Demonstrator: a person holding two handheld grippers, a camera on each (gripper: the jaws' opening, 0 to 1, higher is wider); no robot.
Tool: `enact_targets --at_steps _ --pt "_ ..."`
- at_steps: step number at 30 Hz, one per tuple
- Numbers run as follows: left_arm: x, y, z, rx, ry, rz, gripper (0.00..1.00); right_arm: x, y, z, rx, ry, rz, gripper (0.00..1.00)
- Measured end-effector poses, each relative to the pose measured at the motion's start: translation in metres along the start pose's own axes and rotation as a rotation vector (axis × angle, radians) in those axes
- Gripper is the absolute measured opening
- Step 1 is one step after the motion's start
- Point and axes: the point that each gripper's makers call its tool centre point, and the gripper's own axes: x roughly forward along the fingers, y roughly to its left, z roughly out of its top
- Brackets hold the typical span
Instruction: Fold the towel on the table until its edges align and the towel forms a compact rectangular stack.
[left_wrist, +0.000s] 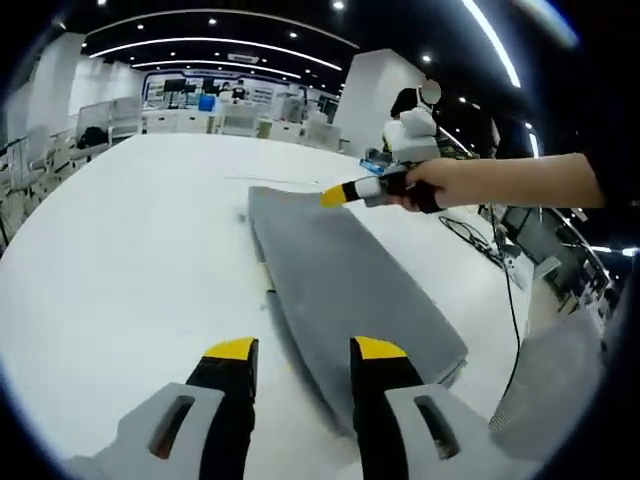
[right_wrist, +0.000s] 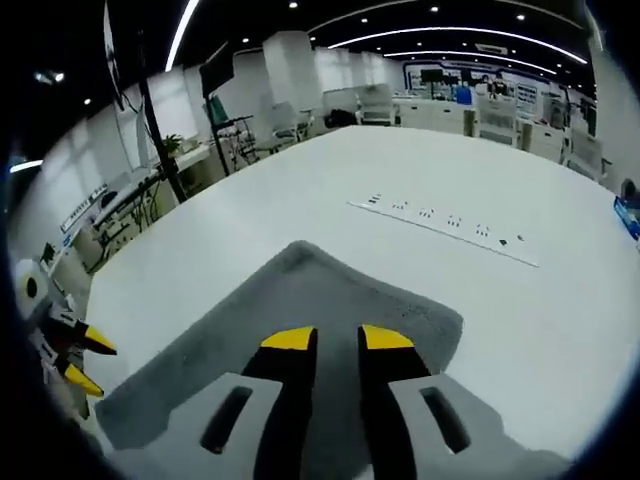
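Towel (left_wrist: 345, 290) work now calls for matched grips: one grey towel lies flat on the white counter (left_wrist: 130, 260), already a long narrow band. The left gripper (left_wrist: 297, 350) hovers over the towel's near end with jaws apart, holding nothing; the right gripper (right_wrist: 336, 340) hovers above the towel's far end, jaws slightly parted, also empty. I would pinch both far corners evenly, then carry them to the near edge. Beyond the towel lies one power strip (right_wrist: 447, 229).

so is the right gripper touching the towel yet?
Cannot tell. In the left gripper view the right gripper sits at the far edge of the towel, with no clear gap or contact; in the right gripper view its jaws merely overlap the cloth.
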Motion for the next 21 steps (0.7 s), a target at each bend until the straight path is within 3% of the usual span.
enact_targets --at_steps 2,4,9,11,18,21 --pt "0.007 0.005 0.005 0.022 0.001 0.002 0.36 -0.005 -0.006 -0.009 -0.059 0.015 -0.034 0.19" --pt "0.018 0.012 0.007 0.054 0.018 -0.001 0.35 -0.009 -0.007 -0.016 -0.055 0.014 -0.038 0.23" --pt "0.037 0.021 0.014 0.083 0.036 -0.010 0.31 -0.025 -0.002 -0.029 -0.021 0.003 -0.031 0.23" --pt "0.044 0.025 0.013 0.060 0.043 -0.014 0.26 -0.031 -0.003 -0.035 -0.020 0.006 -0.037 0.23" --pt "0.059 0.034 0.021 0.023 0.033 0.000 0.25 -0.052 0.001 -0.048 0.025 -0.014 -0.043 0.24" --pt "0.066 0.034 0.022 0.017 0.040 -0.006 0.25 -0.062 0.012 -0.058 0.058 -0.016 -0.020 0.24"
